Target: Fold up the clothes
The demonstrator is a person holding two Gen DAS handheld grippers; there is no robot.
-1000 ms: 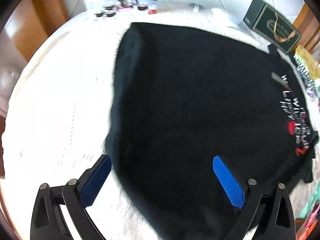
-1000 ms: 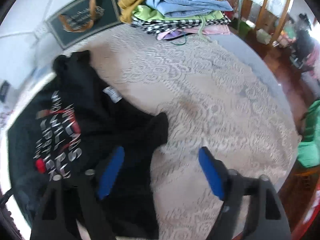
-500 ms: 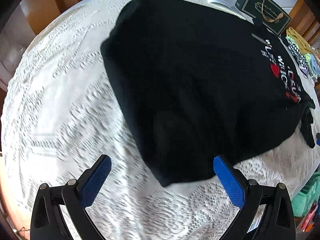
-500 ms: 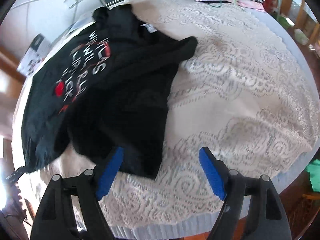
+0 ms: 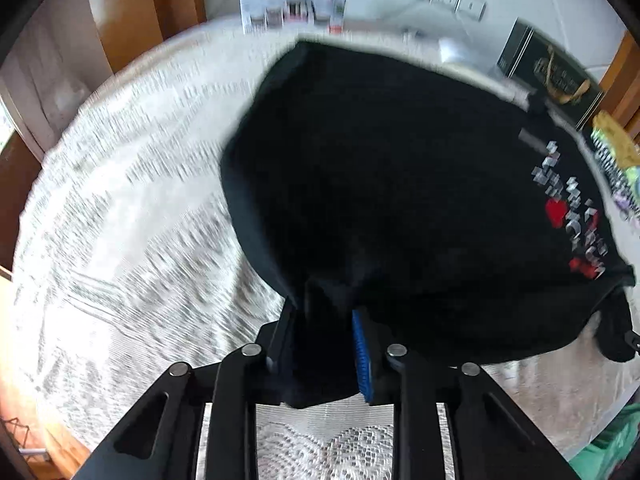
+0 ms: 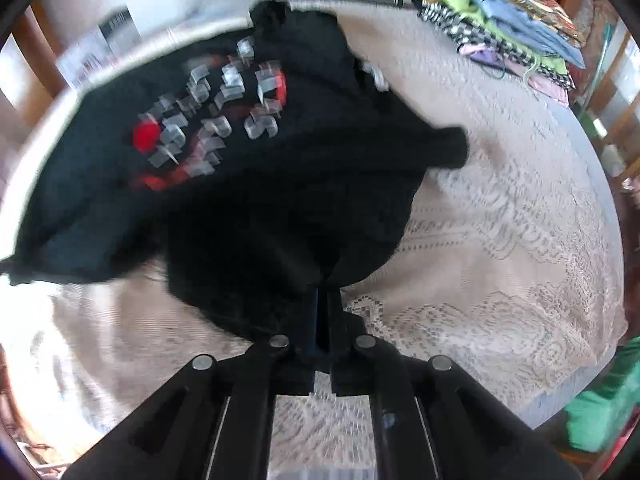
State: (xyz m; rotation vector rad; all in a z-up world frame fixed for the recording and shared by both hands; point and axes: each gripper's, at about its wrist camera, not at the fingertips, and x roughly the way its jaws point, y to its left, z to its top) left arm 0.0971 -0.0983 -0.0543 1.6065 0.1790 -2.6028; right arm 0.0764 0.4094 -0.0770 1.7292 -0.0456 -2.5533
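A black T-shirt (image 5: pixel 400 184) with a silver and red print (image 5: pixel 568 212) lies on the lace-covered table (image 5: pixel 120 220). My left gripper (image 5: pixel 324 312) is closing on a bunched corner of its near hem, and the cloth fills the gap between the blue pads. In the right wrist view the same T-shirt (image 6: pixel 280 200) shows its print (image 6: pixel 216 116) on the left and a sleeve out to the right. My right gripper (image 6: pixel 323 296) is shut on the near edge of the cloth, which pulls up into a peak at the fingertips.
A stack of folded clothes (image 6: pixel 508 28) sits at the far right of the table (image 6: pixel 500 240). A dark gift box (image 5: pixel 552 76) and a white printed carton (image 5: pixel 292 4) stand by the back wall. Something green (image 6: pixel 600 408) lies below the table's right edge.
Both grippers stood wide open over the shirt's near edge; now each has closed on the black cloth. Both views have shifted and the hem is gathered at the fingertips.
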